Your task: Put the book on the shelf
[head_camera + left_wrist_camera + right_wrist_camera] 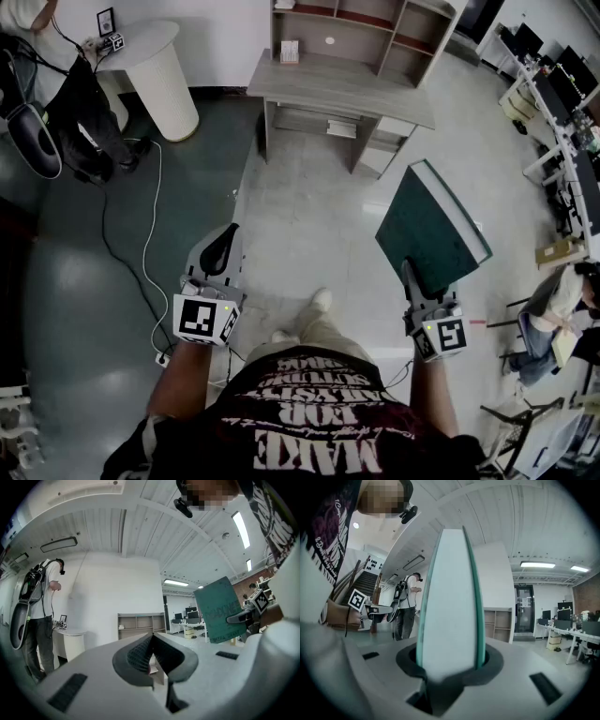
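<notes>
Right gripper: jaws clamped on edge of green book, held out over floor. Left gripper: jaws closed, empty. Shelf well ahead; approach and placement not yet done.

One green book, two grippers, left gripper and right gripper, one desk, one shelf unit, one round white table, one white floor cable
</notes>
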`<state>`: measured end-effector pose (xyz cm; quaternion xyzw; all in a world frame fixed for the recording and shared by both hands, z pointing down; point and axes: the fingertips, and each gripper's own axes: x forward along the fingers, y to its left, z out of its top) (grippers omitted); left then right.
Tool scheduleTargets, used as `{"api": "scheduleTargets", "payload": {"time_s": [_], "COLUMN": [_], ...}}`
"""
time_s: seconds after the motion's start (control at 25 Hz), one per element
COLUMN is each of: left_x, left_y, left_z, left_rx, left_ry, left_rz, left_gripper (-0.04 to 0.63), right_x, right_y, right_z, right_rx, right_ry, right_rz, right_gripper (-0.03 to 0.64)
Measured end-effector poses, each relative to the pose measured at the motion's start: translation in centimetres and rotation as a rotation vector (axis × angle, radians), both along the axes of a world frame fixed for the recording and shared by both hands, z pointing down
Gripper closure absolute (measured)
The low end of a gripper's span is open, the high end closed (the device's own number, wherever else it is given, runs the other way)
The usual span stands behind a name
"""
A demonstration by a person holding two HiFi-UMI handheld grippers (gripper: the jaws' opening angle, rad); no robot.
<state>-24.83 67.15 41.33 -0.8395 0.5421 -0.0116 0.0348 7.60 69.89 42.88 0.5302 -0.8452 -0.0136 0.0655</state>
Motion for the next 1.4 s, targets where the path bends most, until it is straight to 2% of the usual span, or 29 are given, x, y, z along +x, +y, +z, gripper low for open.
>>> {"api": "scheduleTargets", "payload": {"time_s": [0.24, 0.6, 0.88, 1.08, 1.4], "left_x": [2.3, 3.7, 5.0, 5.9, 9.0], "left_y": [-3.2, -9.6, -14.3, -17.3, -21.2], "left_z": [-0.3, 1.0, 2.3, 1.9, 0.6], "left_rx": [-0.006, -0.044, -0.077, -0.086, -0.055], "left_ry": [-0.021, -0.015, -0.003, 0.019, 0.020], "left_rz": [0.017, -0.007, -0.006, -0.022, -0.043], "left_gripper": [0.589, 0.589, 0.589, 0.589, 0.589], "right_x": [1.5, 3.0, 4.3, 4.5, 8.1], "right_y": [-3.5, -10.5, -15.6, -19.2, -23.1], "right_z": [0.6, 1.1, 3.0, 2.0, 1.0], "right_rx": [-0.007, 0.003, -0.065, -0.022, 0.005], "right_ry": [0.000, -0.032, -0.042, -0.065, -0.090], "right_rz": [-0.003, -0.028, -0.034, -0.075, -0.085], "right_gripper": [0.451, 0.451, 0.451, 0.451, 0.451]}}
